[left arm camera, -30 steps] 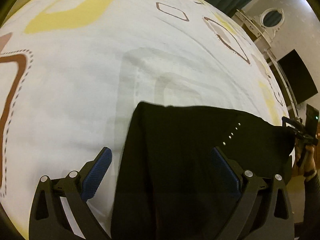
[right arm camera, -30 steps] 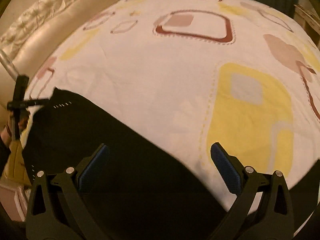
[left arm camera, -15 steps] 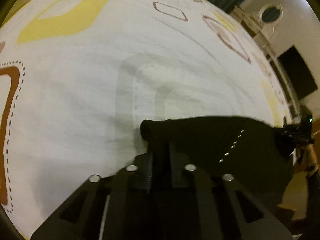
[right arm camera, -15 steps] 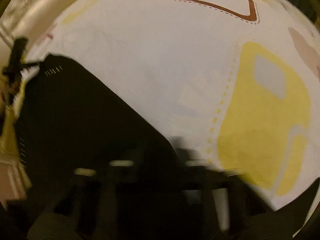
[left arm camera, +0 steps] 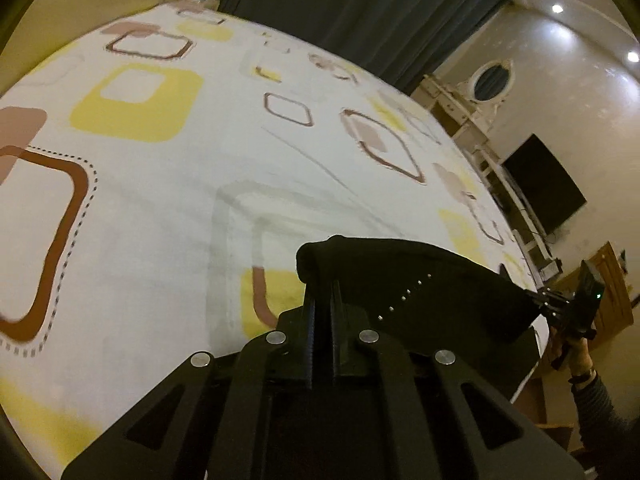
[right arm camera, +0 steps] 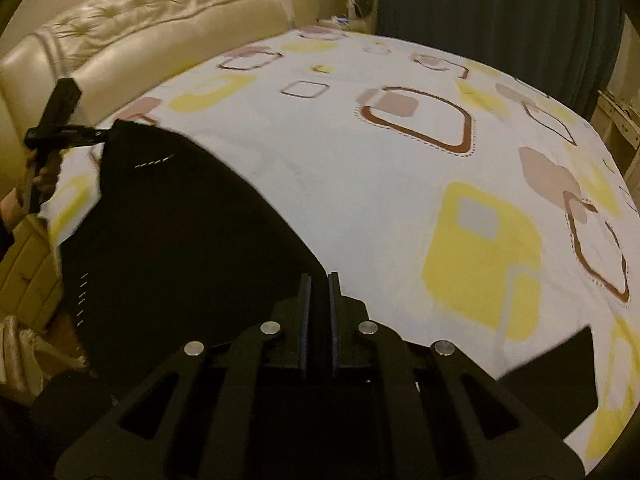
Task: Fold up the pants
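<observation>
Lifted since a second ago — pants [left arm camera: 420, 280], both grippers clamped on them.

I am in a bedroom of a home. In front of me lies a wide bed [right arm camera: 400, 200] under a white sheet printed with yellow, brown and pink rounded squares. At its head stands a cream tufted headboard [right arm camera: 160, 28], padded and glossy. Dark teal curtains [left arm camera: 352, 12] hang from the ceiling down behind the far side of the bed. Along the wall stands a white dresser with an oval mirror [left arm camera: 490, 82], and beside it a dark flat screen [left arm camera: 544, 188] on the wall. Small ceiling lights [left arm camera: 557, 8] glow warm.
</observation>
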`<action>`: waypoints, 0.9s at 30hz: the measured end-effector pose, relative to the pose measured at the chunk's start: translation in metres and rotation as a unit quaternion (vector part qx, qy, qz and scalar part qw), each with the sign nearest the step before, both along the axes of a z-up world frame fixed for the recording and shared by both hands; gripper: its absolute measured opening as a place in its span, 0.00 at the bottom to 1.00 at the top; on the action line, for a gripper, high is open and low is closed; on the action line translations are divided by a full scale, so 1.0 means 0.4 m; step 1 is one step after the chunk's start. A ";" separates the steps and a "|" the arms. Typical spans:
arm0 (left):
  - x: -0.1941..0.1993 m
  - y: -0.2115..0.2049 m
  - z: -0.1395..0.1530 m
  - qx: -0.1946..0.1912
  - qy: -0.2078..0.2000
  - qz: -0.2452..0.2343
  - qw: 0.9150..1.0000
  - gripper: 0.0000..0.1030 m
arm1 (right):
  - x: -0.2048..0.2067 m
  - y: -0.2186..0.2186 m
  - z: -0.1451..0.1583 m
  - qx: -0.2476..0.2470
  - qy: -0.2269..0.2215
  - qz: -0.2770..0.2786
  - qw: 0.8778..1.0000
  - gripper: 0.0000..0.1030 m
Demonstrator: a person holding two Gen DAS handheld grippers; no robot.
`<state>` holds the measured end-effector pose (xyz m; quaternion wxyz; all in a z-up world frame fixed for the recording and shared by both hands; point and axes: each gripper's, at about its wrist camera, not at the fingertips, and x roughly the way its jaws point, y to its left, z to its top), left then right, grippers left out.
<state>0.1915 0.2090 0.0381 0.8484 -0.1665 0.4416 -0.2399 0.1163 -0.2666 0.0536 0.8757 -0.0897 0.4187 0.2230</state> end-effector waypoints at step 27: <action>-0.430 0.089 -0.197 -0.068 0.107 0.083 0.988 0.39 | -0.393 0.024 -0.227 0.001 0.078 -0.013 0.997 0.39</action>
